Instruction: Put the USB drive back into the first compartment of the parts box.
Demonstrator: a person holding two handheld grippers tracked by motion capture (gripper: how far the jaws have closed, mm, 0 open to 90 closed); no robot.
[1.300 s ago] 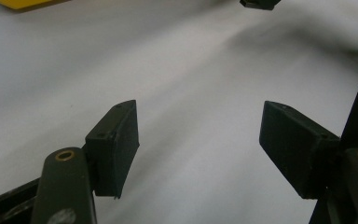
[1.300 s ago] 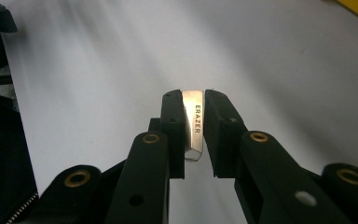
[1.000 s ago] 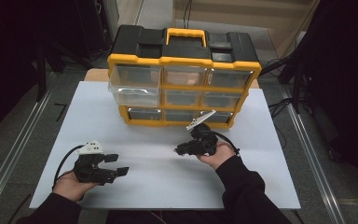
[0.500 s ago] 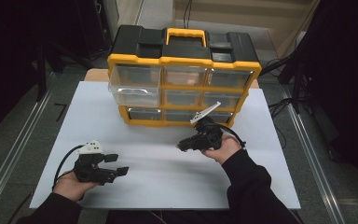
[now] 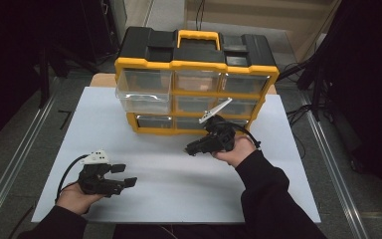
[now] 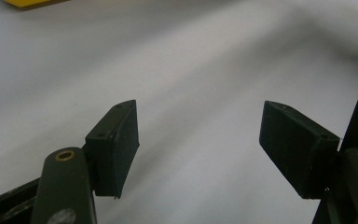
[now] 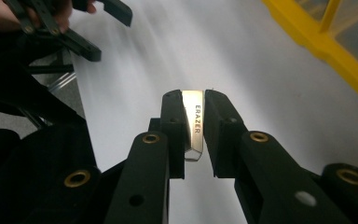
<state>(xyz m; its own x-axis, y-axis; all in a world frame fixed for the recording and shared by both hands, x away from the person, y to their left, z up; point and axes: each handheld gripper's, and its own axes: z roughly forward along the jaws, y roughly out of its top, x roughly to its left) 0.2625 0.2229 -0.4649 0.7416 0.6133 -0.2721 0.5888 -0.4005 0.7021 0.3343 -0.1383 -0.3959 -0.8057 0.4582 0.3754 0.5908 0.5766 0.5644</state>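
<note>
Matt white table point(image 5: 169, 179), glossy plastic organizer point(image 5: 197, 50), shiny eraser point(image 7: 194, 122)

A small pale eraser point(image 7: 193, 123), printed "ERAZER" along its face, is clamped flat between the two jaws, standing on edge. Its lettered end is level with the jaw tips; its lower end is sunk between them.
</note>
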